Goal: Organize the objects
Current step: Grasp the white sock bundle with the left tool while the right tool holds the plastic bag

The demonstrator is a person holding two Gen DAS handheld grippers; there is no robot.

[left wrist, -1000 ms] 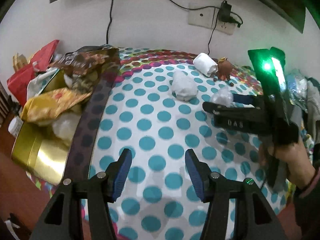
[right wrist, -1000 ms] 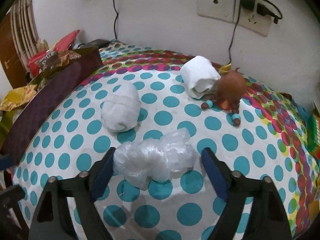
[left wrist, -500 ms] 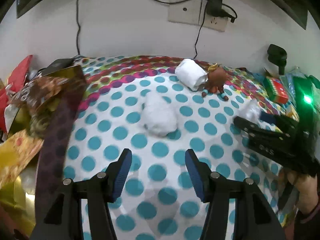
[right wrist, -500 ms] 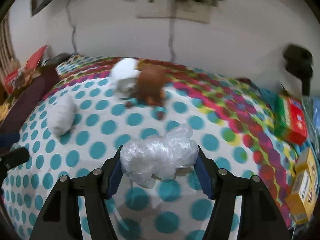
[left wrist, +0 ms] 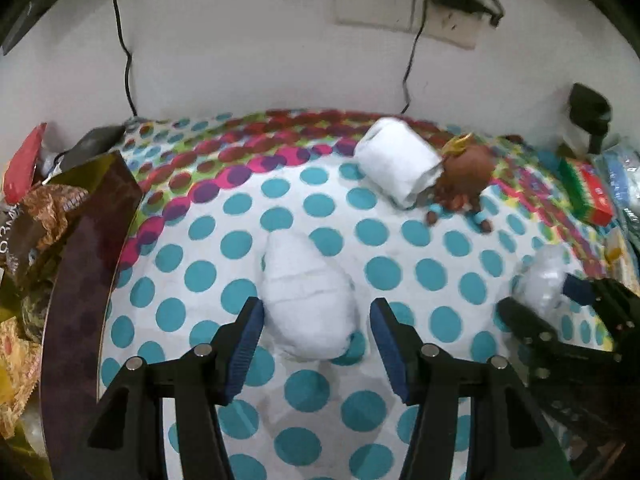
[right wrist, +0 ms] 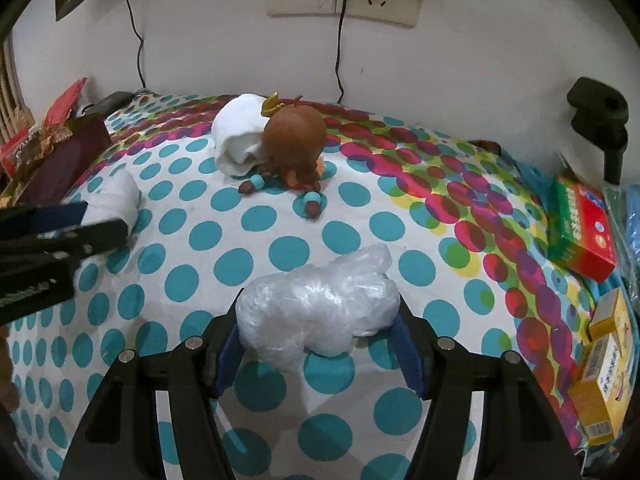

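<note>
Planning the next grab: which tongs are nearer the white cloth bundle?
Left. The left tongs straddle the white cloth bundle, open; the right tongs sit off to its right, gripping the plastic wad.

The left gripper [left wrist: 316, 338] is hanging with fingers spread on either side of the white wrapped bundle [left wrist: 308, 300] lying on the dotted cloth [left wrist: 420, 280]. Over right, the right gripper [left wrist: 552, 300] is clasping a crinkly plastic bag [left wrist: 542, 276] (somewhat blurred).

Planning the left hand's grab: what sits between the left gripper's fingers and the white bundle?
Nothing: in the left wrist view the left gripper already straddles the white bundle, only bare dotted cloth showing in the gaps.
</note>
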